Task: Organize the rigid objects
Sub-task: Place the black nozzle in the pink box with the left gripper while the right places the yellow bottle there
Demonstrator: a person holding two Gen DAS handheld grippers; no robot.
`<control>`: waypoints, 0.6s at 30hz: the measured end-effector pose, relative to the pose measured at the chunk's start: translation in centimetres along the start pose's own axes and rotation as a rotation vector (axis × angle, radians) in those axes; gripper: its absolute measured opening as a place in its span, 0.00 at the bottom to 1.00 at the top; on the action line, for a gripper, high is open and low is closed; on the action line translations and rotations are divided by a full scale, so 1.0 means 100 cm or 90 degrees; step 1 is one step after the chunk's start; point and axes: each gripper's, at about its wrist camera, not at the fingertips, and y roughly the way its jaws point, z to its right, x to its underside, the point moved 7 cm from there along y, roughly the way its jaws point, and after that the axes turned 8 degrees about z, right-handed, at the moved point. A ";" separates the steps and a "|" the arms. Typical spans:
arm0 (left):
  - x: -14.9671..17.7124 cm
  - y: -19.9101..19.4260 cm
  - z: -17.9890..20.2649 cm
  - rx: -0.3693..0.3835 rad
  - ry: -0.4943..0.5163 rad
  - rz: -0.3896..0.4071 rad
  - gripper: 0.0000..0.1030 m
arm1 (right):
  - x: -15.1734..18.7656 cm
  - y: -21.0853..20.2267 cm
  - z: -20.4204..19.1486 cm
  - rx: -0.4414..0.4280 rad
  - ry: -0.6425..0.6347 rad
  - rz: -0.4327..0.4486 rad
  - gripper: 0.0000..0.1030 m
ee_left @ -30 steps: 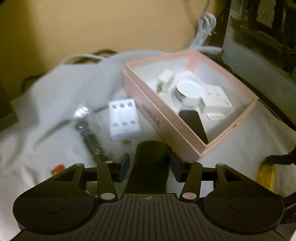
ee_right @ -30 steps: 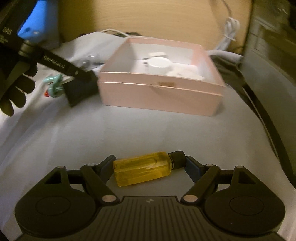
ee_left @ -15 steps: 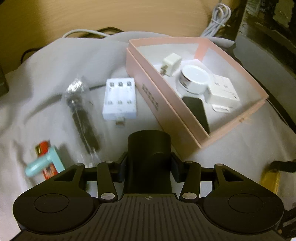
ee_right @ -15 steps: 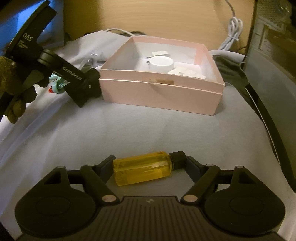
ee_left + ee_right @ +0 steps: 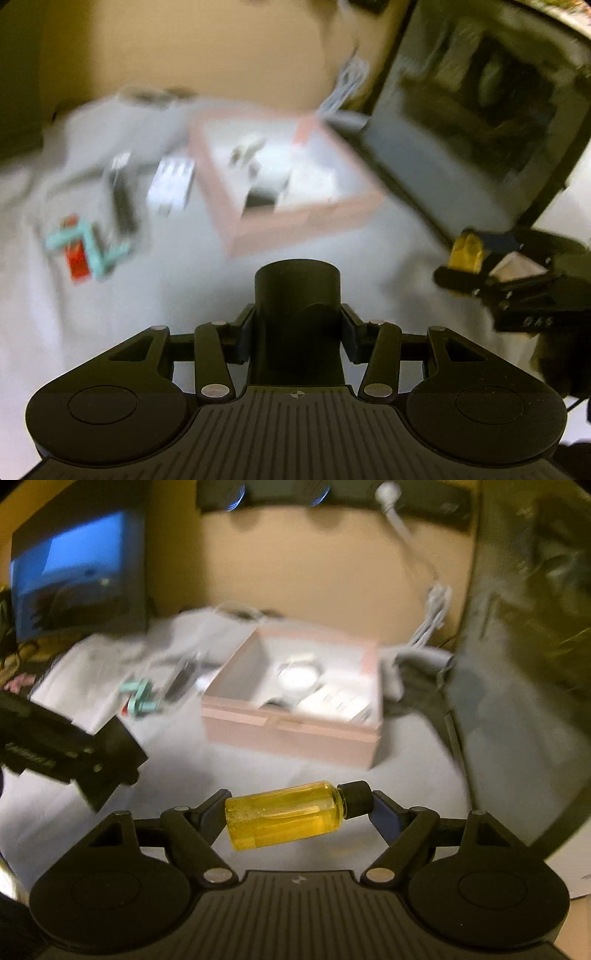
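My left gripper is shut on a black cylinder, held above the grey cloth in front of the pink box. My right gripper is shut on a yellow bottle with a black cap, held sideways, raised above the cloth near the pink box. The box holds a white round tin, white adapters and a dark item. Both views are blurred. The right gripper with the bottle shows in the left wrist view; the left gripper shows in the right wrist view.
Left of the box on the cloth lie a white battery case, a dark wrapped item, a teal piece and a red item. A dark monitor stands at right. White cables hang behind the box.
Both grippers have lifted and pulled back from the box. The views now look from higher up and farther away. Each gripper keeps its hold.
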 end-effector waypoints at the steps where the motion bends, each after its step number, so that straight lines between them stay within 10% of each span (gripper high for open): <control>1: -0.013 -0.002 0.006 -0.002 0.007 0.018 0.49 | -0.005 -0.005 0.005 0.005 0.004 0.011 0.79; 9: -0.137 0.011 0.031 -0.022 0.030 0.176 0.49 | -0.029 -0.033 0.028 0.042 0.024 0.076 0.78; 18: -0.162 0.058 0.000 -0.053 -0.084 0.187 0.49 | -0.012 -0.041 0.037 0.075 0.044 0.064 0.78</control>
